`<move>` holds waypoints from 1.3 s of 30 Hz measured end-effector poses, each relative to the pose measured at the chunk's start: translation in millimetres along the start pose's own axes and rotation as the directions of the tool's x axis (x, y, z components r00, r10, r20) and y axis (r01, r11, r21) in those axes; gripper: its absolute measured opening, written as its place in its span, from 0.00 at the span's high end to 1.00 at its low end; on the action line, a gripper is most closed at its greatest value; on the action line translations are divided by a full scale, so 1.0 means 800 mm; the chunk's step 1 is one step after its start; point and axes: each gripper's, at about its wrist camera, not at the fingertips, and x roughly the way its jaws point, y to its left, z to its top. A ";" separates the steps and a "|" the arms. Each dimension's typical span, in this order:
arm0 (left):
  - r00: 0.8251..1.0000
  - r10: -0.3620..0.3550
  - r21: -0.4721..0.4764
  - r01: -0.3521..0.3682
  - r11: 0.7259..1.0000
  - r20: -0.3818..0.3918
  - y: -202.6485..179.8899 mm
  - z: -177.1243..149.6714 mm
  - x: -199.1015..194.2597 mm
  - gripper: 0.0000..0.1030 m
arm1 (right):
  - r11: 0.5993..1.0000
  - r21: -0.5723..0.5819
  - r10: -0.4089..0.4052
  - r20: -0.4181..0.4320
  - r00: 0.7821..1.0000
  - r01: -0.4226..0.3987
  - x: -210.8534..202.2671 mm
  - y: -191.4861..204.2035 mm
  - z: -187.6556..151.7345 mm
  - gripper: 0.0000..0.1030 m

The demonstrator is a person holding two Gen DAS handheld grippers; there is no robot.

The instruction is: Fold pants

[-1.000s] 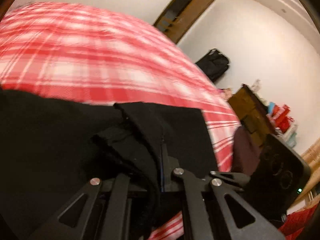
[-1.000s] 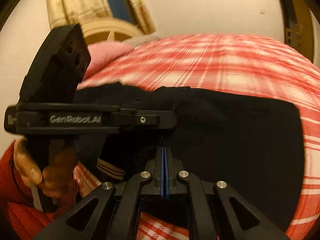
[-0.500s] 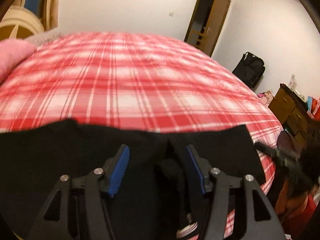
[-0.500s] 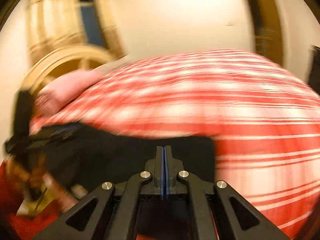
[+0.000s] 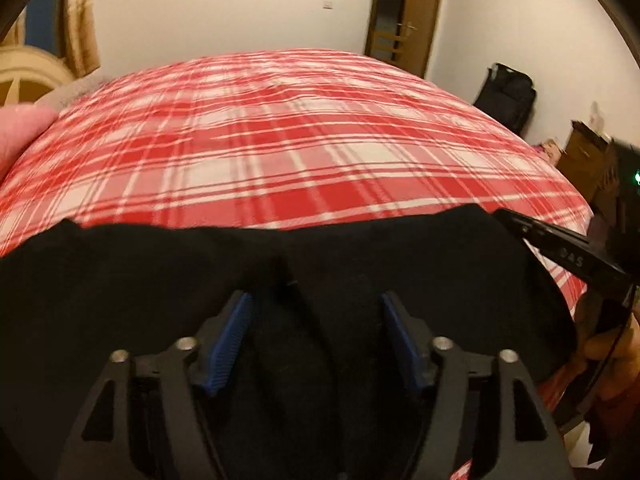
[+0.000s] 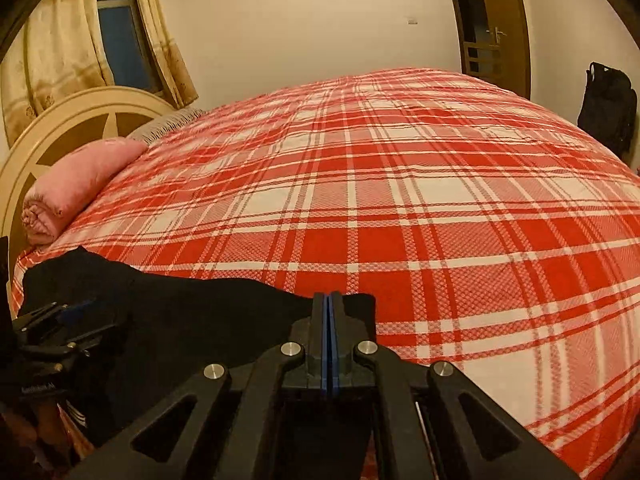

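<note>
Red plaid bedspread [image 6: 400,200], rolled pink blanket [image 6: 76,184] (by the headboard [image 6: 60,128]), black backpack [image 6: 608,104].

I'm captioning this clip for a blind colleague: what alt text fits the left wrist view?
The left gripper, its blue-padded jaws having just opened, is open over black pants lying on a red and white plaid bedspread. The right gripper reaches in from the right edge at the pants' far corner, and a brown door stands in the white wall behind.
</note>
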 end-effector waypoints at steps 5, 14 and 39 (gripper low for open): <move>0.998 -0.011 -0.099 0.017 0.995 0.055 0.051 -0.008 -0.050 0.20 | 0.981 -0.170 0.108 0.089 0.990 -0.091 -0.059 0.069 -0.006 0.98; 0.993 0.086 -0.230 -0.066 0.971 0.080 0.116 -0.019 -0.072 0.13 | 0.904 -0.300 0.269 -0.150 0.951 -0.303 0.021 0.203 -0.045 0.98; 0.970 0.228 -0.360 -0.184 0.915 0.083 0.206 -0.052 -0.105 0.13 | 0.909 -0.313 0.278 -0.042 0.960 -0.277 0.052 0.246 -0.046 0.95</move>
